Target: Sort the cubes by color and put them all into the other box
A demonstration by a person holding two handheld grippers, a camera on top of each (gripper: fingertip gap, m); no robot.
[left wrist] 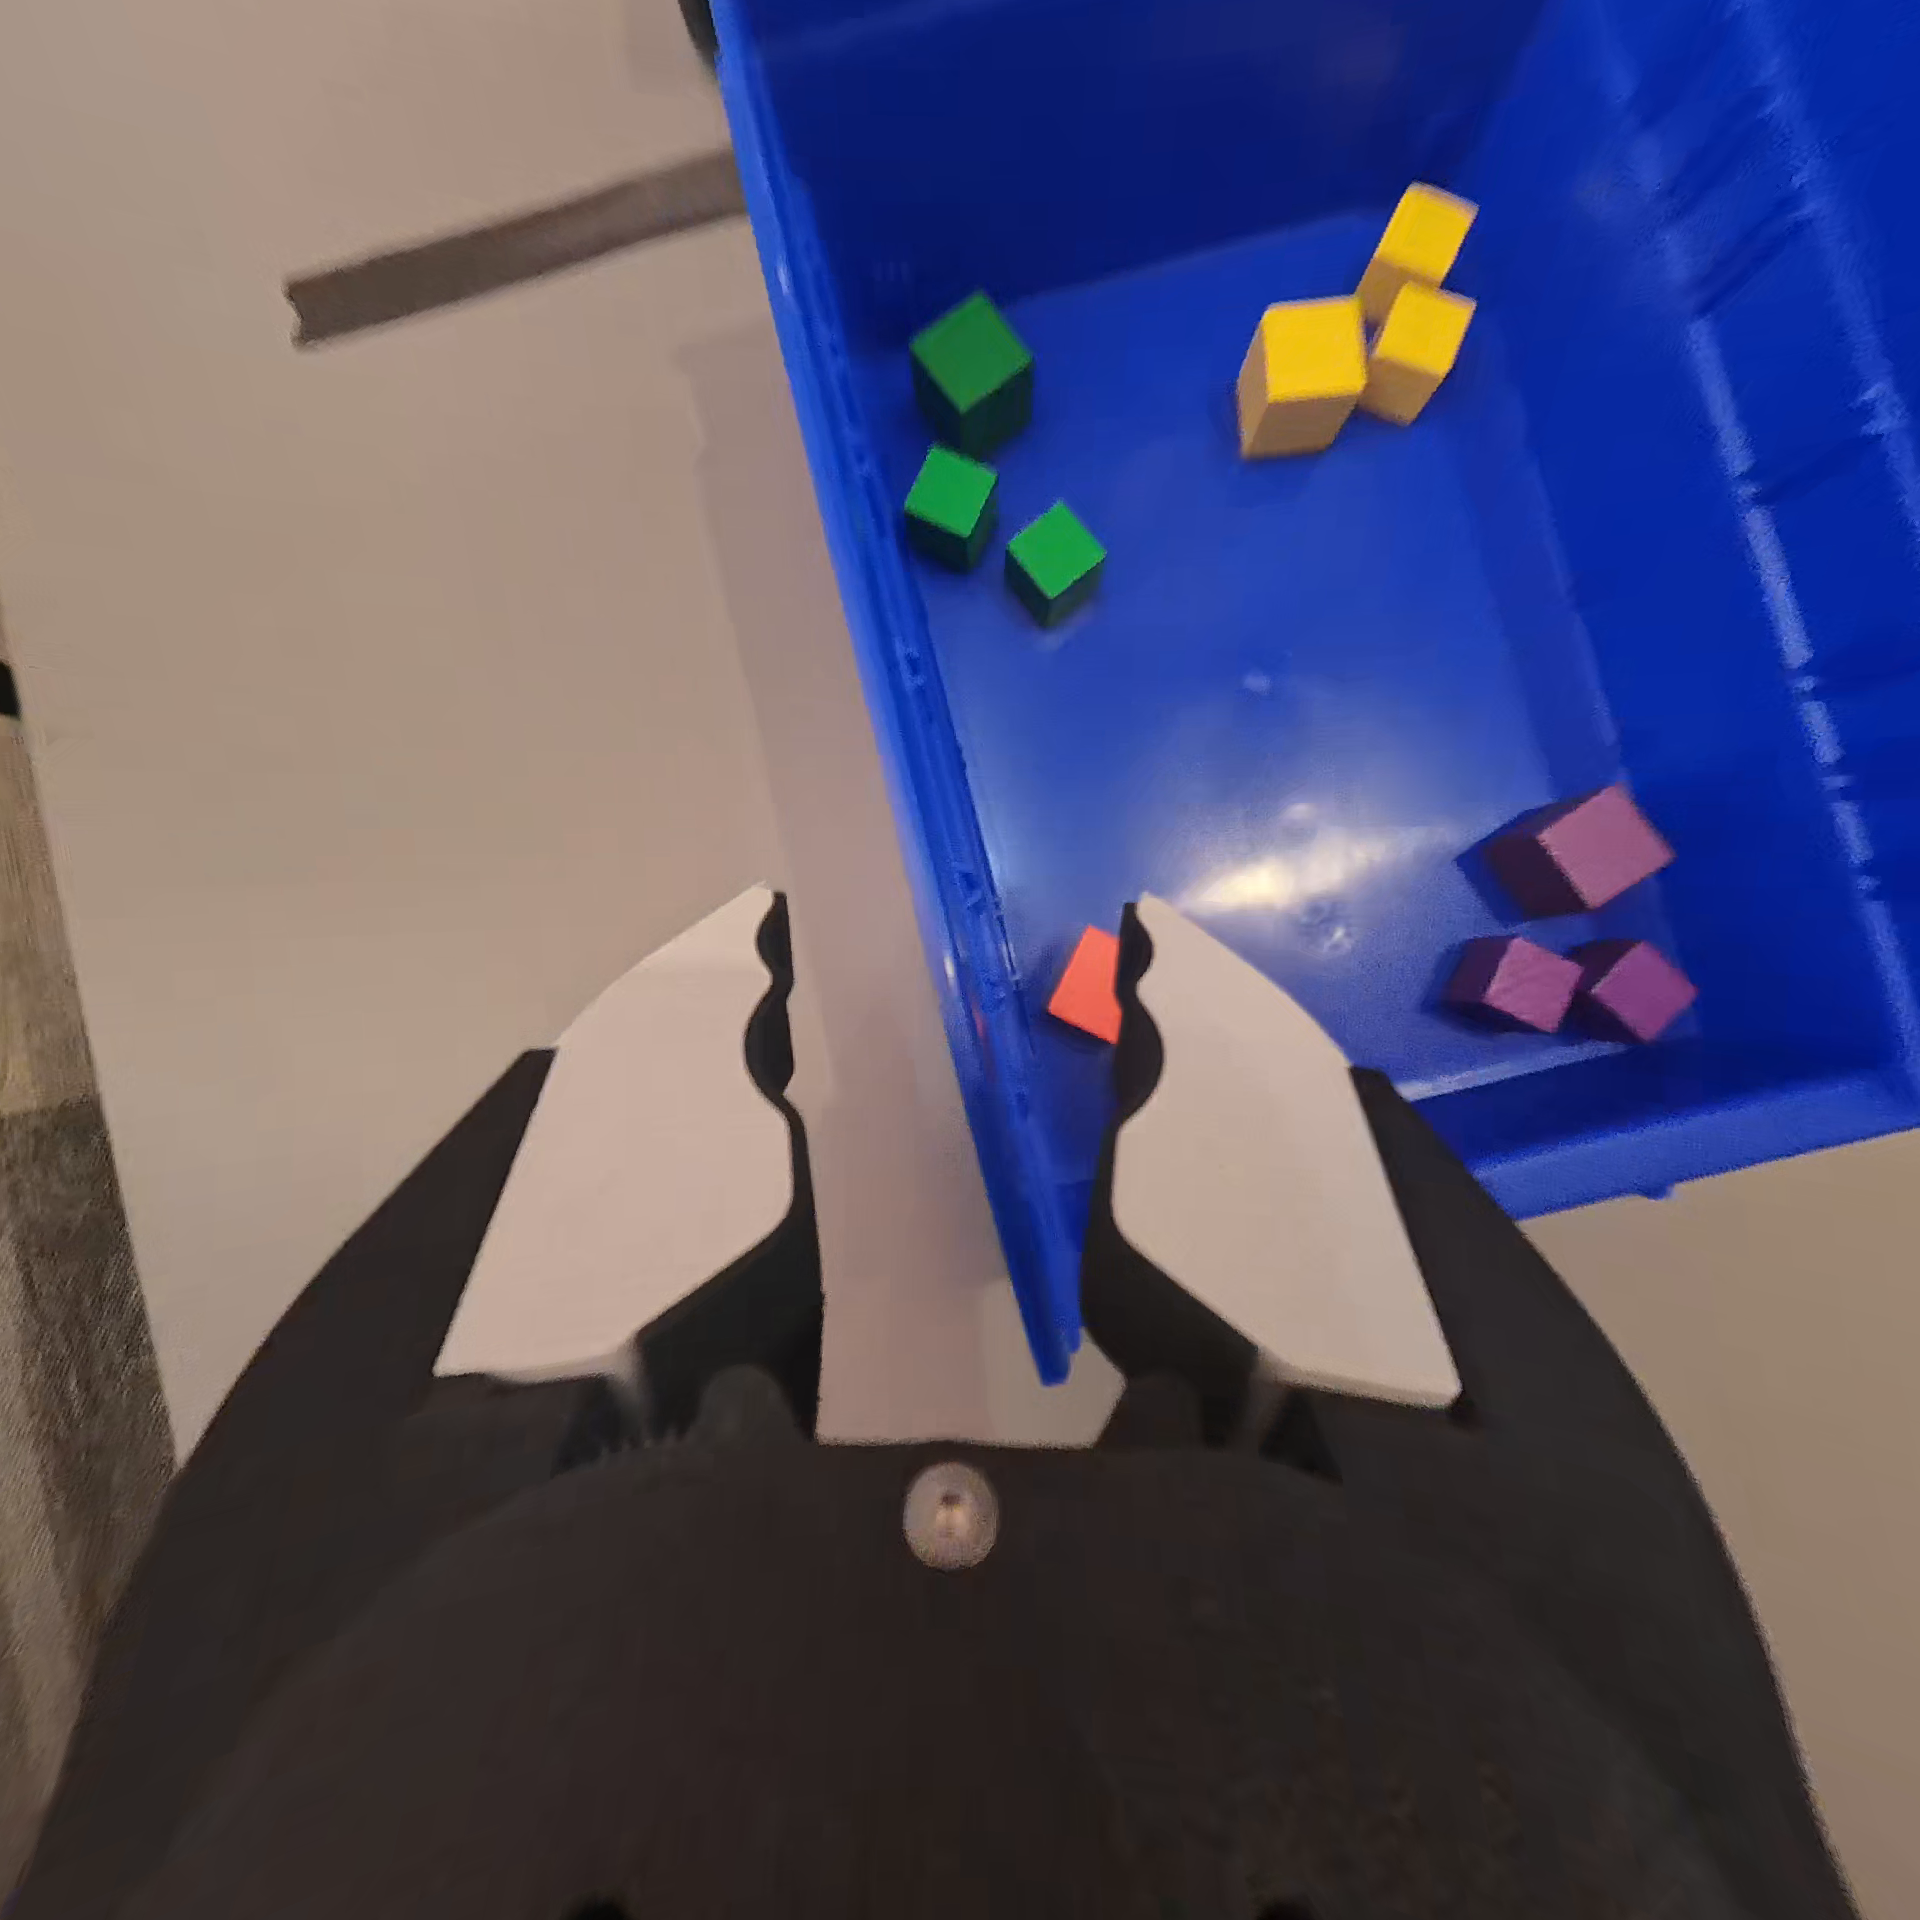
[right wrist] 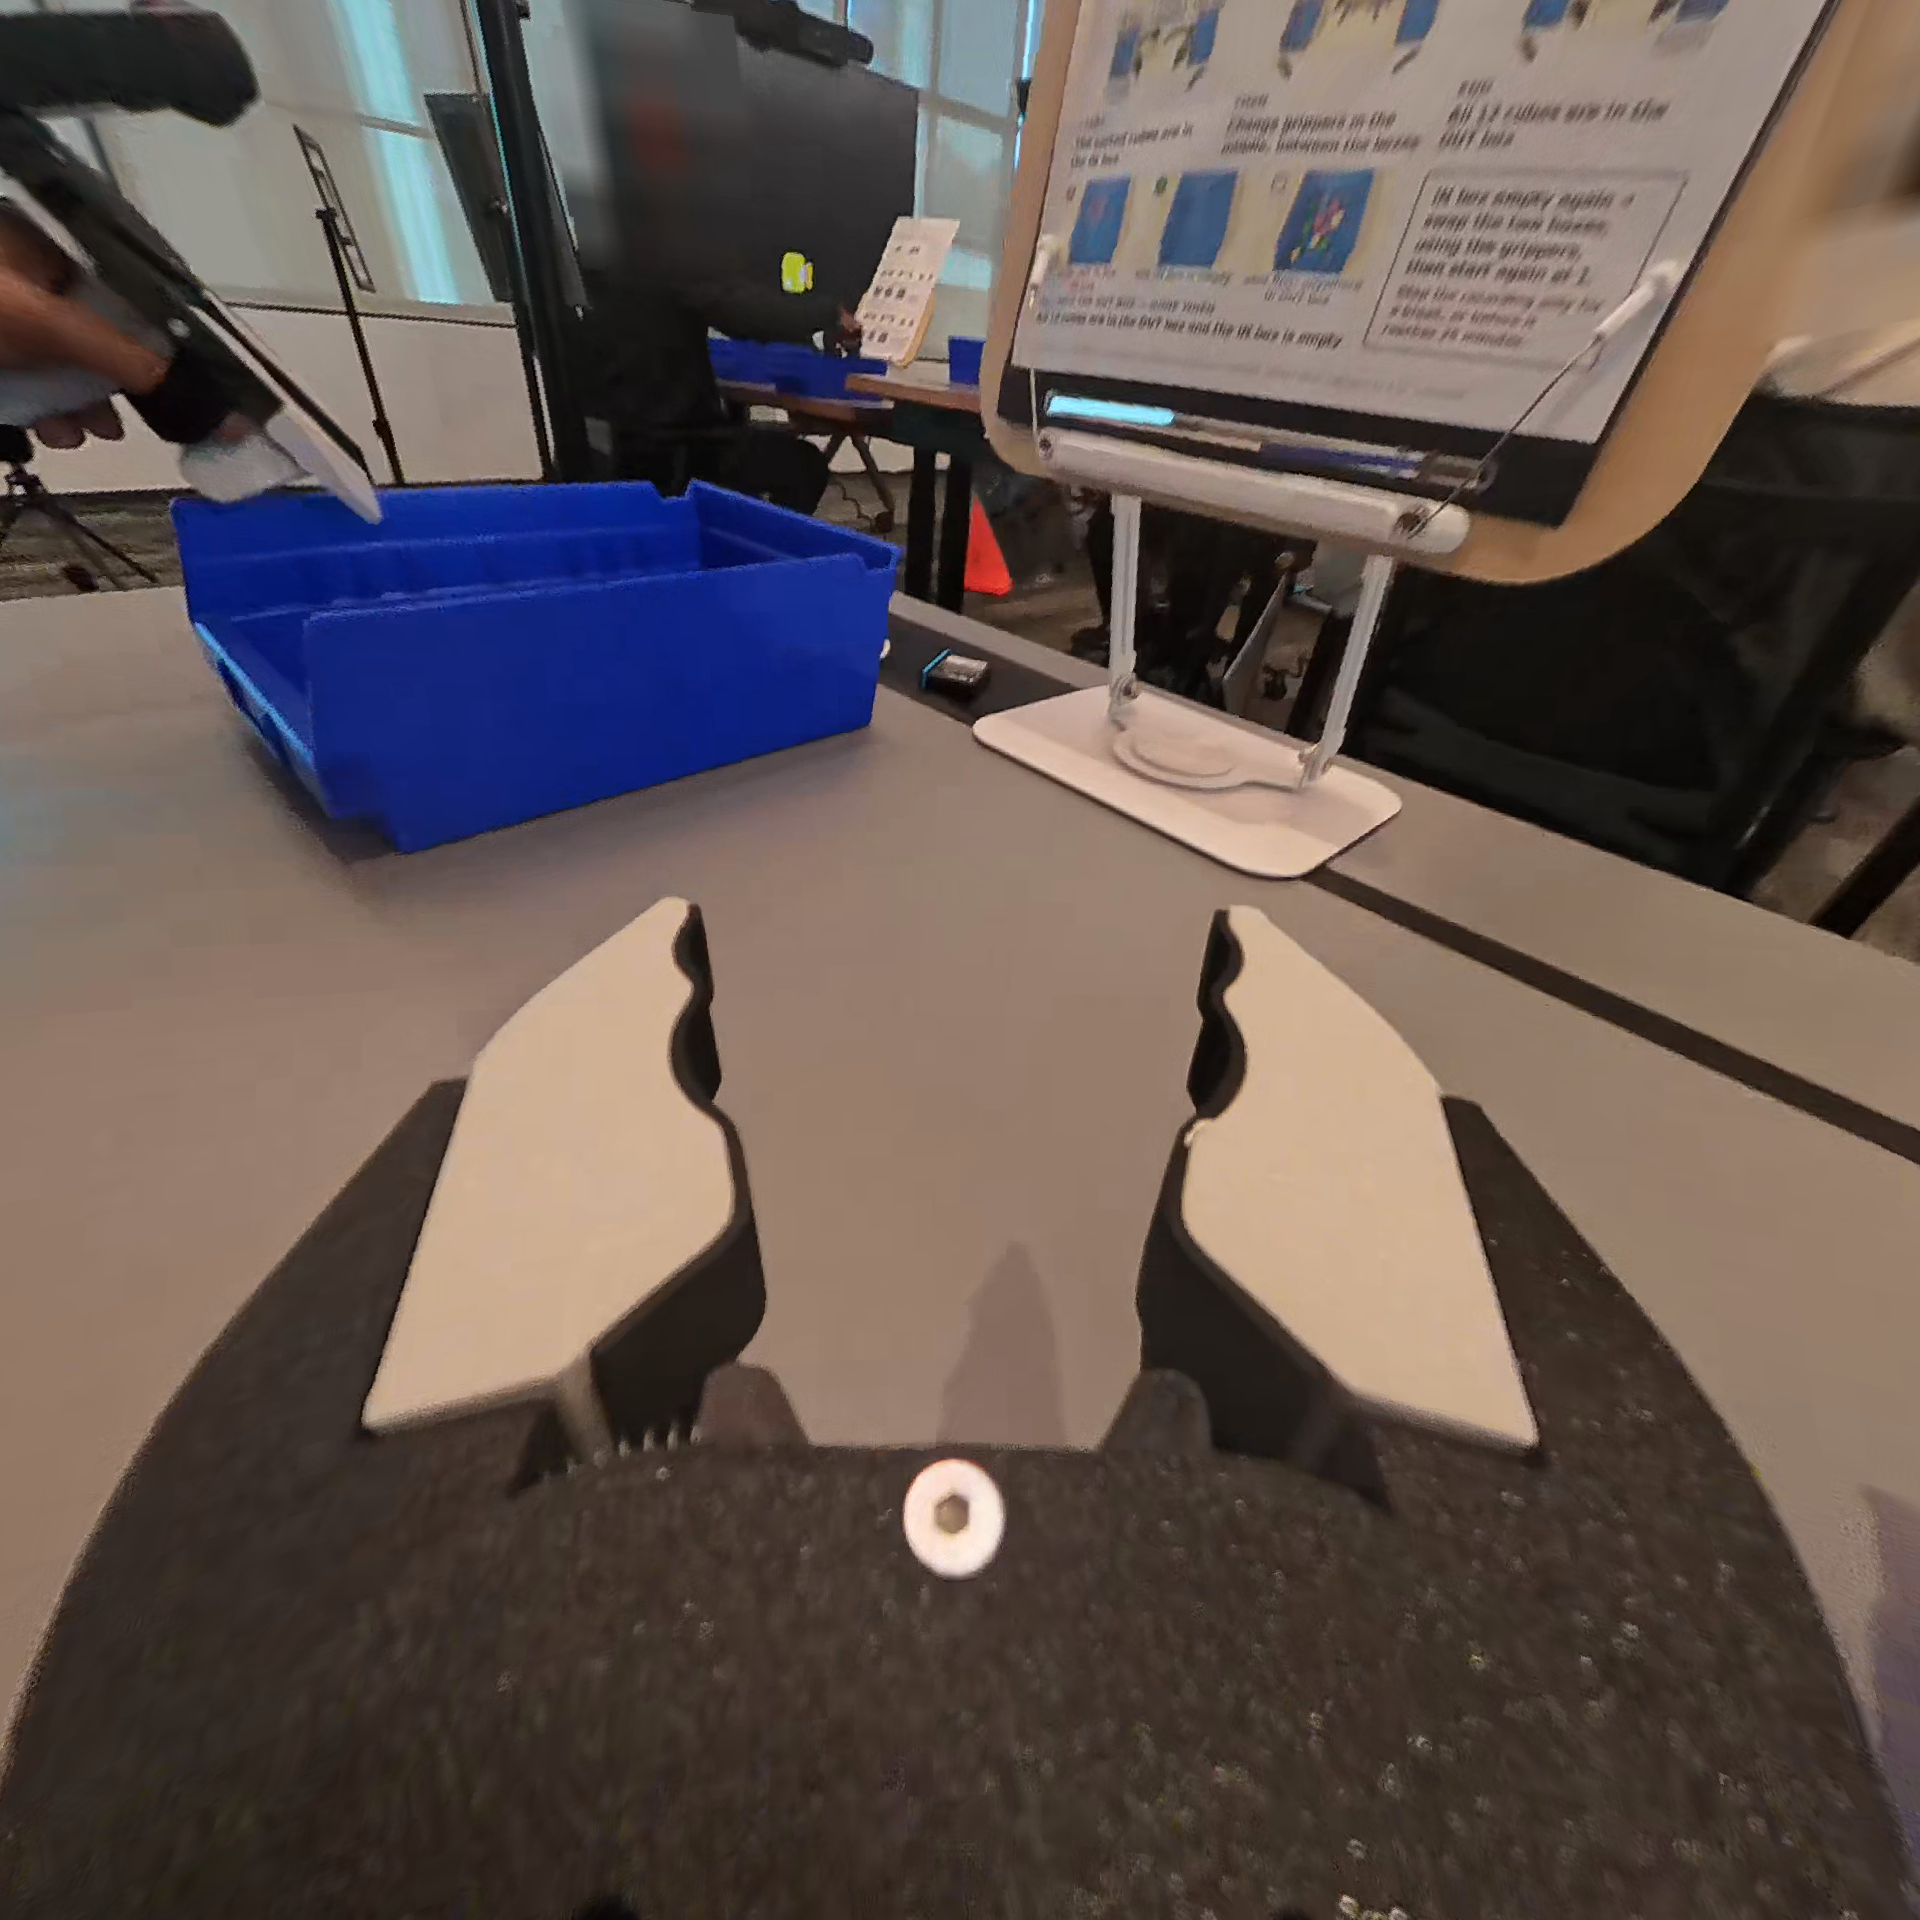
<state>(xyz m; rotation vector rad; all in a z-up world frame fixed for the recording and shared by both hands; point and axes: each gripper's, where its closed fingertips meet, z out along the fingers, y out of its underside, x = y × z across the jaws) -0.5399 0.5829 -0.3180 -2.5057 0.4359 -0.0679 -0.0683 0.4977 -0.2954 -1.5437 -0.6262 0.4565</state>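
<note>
A blue box (left wrist: 1299, 727) holds sorted cubes: three green cubes (left wrist: 971, 369) at its far left, three yellow cubes (left wrist: 1304, 369) at the far right, three purple cubes (left wrist: 1579, 857) at the near right. A red cube (left wrist: 1086, 982) lies at the near left, partly hidden by my left gripper's right finger. My left gripper (left wrist: 956, 914) is open and empty, with its fingers on either side of the box's left wall. My right gripper (right wrist: 956, 920) is open and empty over the grey table (right wrist: 935, 1039). The blue box (right wrist: 582, 686) stands to its far left, with the left gripper (right wrist: 281, 457) above it.
A second blue box (left wrist: 1787, 436) adjoins the first on its right. An instruction board on a white stand (right wrist: 1195, 769) stands at the right back of the table. A small black object (right wrist: 954, 673) lies near the table's far edge. A hand (right wrist: 62, 343) holds the left gripper.
</note>
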